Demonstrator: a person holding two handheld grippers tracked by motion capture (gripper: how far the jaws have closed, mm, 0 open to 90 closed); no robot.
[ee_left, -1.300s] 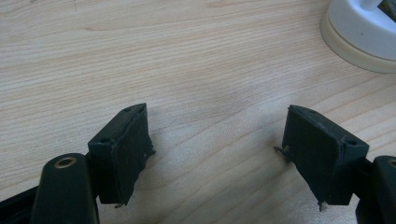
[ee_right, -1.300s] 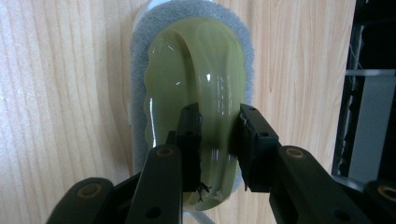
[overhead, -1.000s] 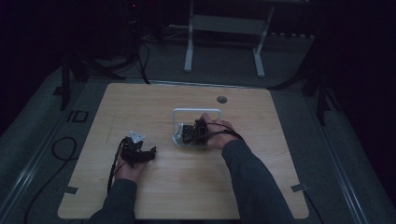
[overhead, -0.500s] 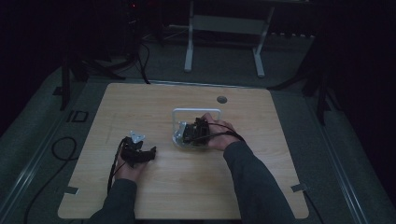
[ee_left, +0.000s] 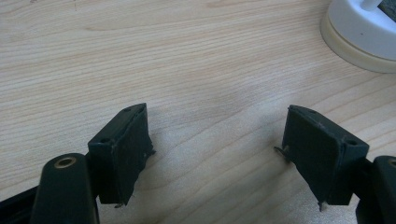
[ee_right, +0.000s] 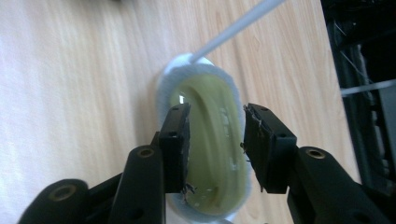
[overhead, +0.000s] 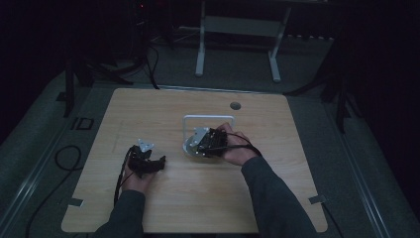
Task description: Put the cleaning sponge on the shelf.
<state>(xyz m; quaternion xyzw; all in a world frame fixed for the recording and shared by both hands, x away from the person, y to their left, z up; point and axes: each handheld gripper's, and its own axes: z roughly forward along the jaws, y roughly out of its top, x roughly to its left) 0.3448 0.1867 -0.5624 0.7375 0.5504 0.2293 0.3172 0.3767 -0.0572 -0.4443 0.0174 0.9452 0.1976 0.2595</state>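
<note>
Hardly anything has changed place since a second ago in the high view. The left hand (overhead: 136, 178) and its tongs (overhead: 157, 162) lie at the same spot near the left of the bench (overhead: 148, 109), and the right hand (overhead: 237, 151) sits about where it was, at the middle. The jaws of the right tongs (overhead: 196, 145) have just been closing.

Those jaws now stand partly apart over the white round piece (overhead: 189, 147), which sits at the middle of the bench under a white bar frame (overhead: 208, 117). In the right gripper view the right tongs (ee_right: 217, 112) frame the pale yellow hollow of the round piece (ee_right: 205, 93). The hollow shows in the gap, but neither pad seems to press on it, so I read them as unclenched. The left tongs (ee_left: 217, 135) gape wide over bare wood, with the round piece (ee_left: 359, 32) well off to their far right.

My reading is that the step in hand is lining up a grasp on the round piece. The next move would call for setting the pads on its rim or wall and closing squarely.

Dim light in the high view hides how the frame joins the round piece. The right hand covers the near right of the frame. Whether the yellow hollow is the top or the underside, I cannot tell.
</note>
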